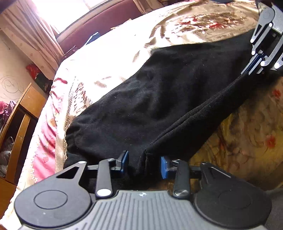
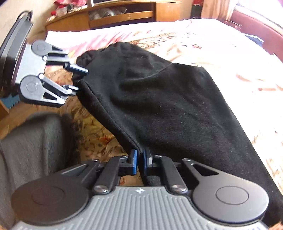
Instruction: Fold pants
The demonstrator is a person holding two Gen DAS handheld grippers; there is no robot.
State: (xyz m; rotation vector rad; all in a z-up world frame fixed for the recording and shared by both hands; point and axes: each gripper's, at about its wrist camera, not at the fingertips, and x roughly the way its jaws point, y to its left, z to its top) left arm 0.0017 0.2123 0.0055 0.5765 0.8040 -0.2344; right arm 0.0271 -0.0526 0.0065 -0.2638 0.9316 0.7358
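The pants [image 1: 141, 99] are black and lie across a bed [image 1: 113, 46] covered with a gold and pink flowered bedspread [image 1: 247, 141]. Most of the cloth rests on the bedspread. The near edge is lifted clear of it and runs taut as a doubled hem from one gripper to the other.

The left gripper [image 1: 144, 163] stands at one end of that edge. Its jaws are spread, with a bunched fold of the pants between them. The blue pads [image 1: 163, 168] stand apart from the fold on the right side; on the left side contact cannot be told, as the cloth hides the pad face.

The right gripper [image 2: 140, 160] stands at the other end of the edge. Its jaws are pressed nearly together and pinch the hem of the pants between the blue pads [image 2: 134, 161]. In the left wrist view the same gripper shows at the upper right with the cloth running into its tips.

A grey-clad leg [image 2: 30, 150] shows beside the bed in the right wrist view. A wooden shelf unit [image 2: 122, 15] stands beyond the bed. A curtain [image 1: 30, 31] hangs by a bright window.
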